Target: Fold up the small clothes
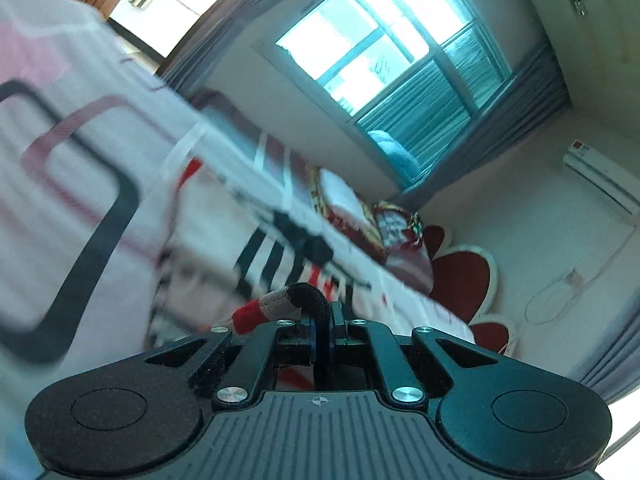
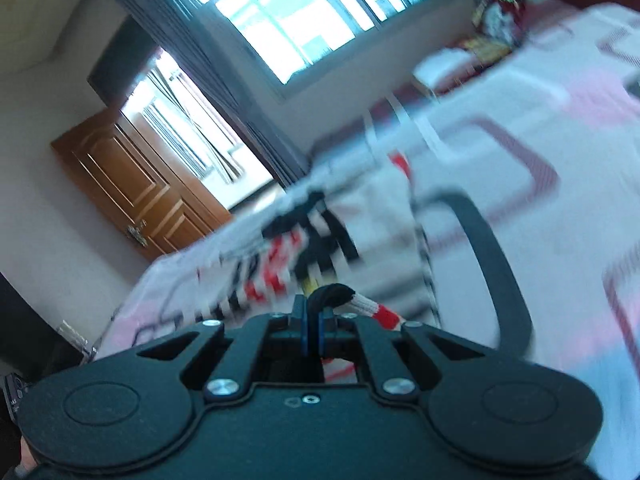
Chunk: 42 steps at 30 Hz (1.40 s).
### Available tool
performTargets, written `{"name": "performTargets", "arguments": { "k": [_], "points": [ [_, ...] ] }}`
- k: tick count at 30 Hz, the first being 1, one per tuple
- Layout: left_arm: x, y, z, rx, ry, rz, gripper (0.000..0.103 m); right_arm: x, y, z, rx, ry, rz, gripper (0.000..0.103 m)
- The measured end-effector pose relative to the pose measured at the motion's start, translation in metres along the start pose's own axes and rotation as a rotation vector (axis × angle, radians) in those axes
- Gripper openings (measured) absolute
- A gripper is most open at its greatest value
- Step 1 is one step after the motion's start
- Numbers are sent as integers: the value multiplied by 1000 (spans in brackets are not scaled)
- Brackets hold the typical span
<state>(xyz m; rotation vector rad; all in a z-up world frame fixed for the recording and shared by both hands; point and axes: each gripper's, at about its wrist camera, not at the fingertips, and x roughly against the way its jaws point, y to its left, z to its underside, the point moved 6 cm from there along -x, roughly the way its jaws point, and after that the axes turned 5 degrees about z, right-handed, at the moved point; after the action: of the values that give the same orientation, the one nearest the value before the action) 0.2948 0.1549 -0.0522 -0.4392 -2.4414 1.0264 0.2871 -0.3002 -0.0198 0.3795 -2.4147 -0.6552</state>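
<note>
A small knitted garment with black, white and red stripes hangs blurred above the bed. My left gripper is shut on its black, grey and red ribbed edge. My right gripper is shut on the same garment, pinching a black and white ribbed edge with a red band. Both views are tilted and motion-blurred. The garment stretches between the two grippers.
The bed has a white and pink sheet with dark rounded-square patterns. Red patterned pillows and a red headboard lie beyond. A window, a wooden door and a wall air conditioner surround the bed.
</note>
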Motion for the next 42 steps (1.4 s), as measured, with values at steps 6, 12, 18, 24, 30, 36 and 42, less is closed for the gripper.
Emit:
{"name": "performTargets", "arguments": {
  "k": [6,12,18,24,30,36,42],
  "points": [
    [-70,-4,-59,-73,27,-56,5,-61,-3,-62,-38,14,-5,5],
    [-146,31,-87,-61,103,-121,5,-142,-32,-93,-102,80,-31,5],
    [-213,85,-90,0,148,-166,6,-225,-65,-96,-173,155,-37,5],
    [-245,113,-93,130,96,-135,16,-276,-93,-101,-265,139,-88,16],
    [-258,105,-96,67,66,-110,61,-271,-94,-116,-243,48,-102,62],
    [-259,93,-103,-91,90,-165,61,-263,-93,-122,-198,22,-92,62],
    [-266,81,-112,-365,188,-292,61,-268,-69,-124,49,83,-19,61]
  ]
}}
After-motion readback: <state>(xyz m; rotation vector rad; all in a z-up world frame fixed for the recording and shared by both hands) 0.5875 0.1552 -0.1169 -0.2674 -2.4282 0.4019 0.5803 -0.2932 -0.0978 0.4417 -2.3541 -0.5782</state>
